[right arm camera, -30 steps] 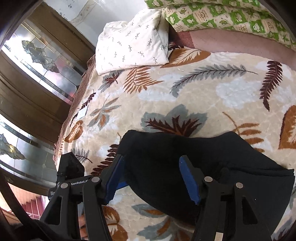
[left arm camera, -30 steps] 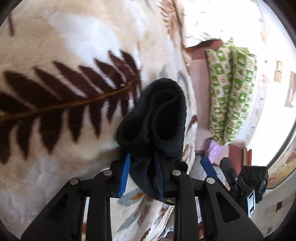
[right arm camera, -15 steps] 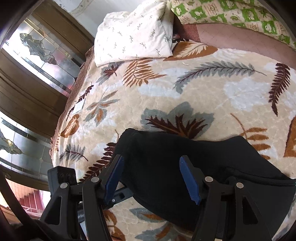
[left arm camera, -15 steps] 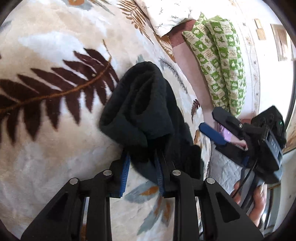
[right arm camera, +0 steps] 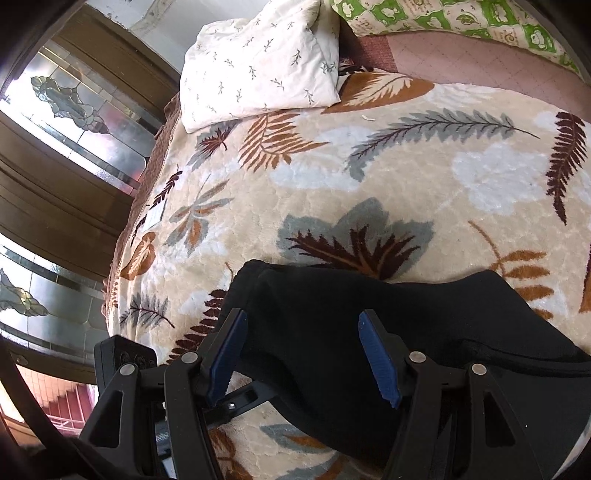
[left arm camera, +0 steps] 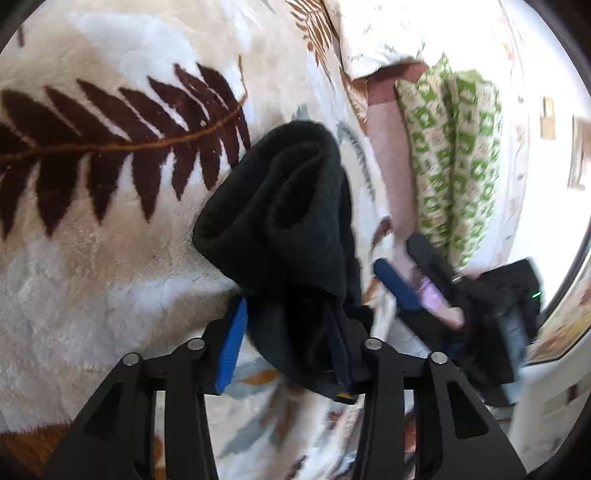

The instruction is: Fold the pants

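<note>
The black pants [left arm camera: 291, 206] lie bunched in a thick fold on the leaf-print blanket [left arm camera: 92, 258]. My left gripper [left arm camera: 286, 347] has the near end of that fold between its blue pads. Its jaws are opening and the left pad [left arm camera: 231, 343] stands just off the cloth. In the right wrist view the pants [right arm camera: 369, 314] spread flat and wide over the blanket [right arm camera: 369, 166]. My right gripper [right arm camera: 303, 363] hovers open over their near part, with cloth below its pads and nothing gripped. That gripper's blue pad [left arm camera: 397, 284] also shows, blurred, at the right of the left wrist view.
A white sprigged pillow [right arm camera: 258, 62] lies at the head of the bed. Green-and-white patterned bedding [right arm camera: 461, 18] runs along the far side. Dark wood doors with frosted glass [right arm camera: 66, 122] stand beside the bed's left edge. The blanket's edge drops away near my left gripper.
The left gripper's pads have spread apart around the bunched black cloth. The right gripper has sunk slightly toward the pants, its jaws unchanged.
</note>
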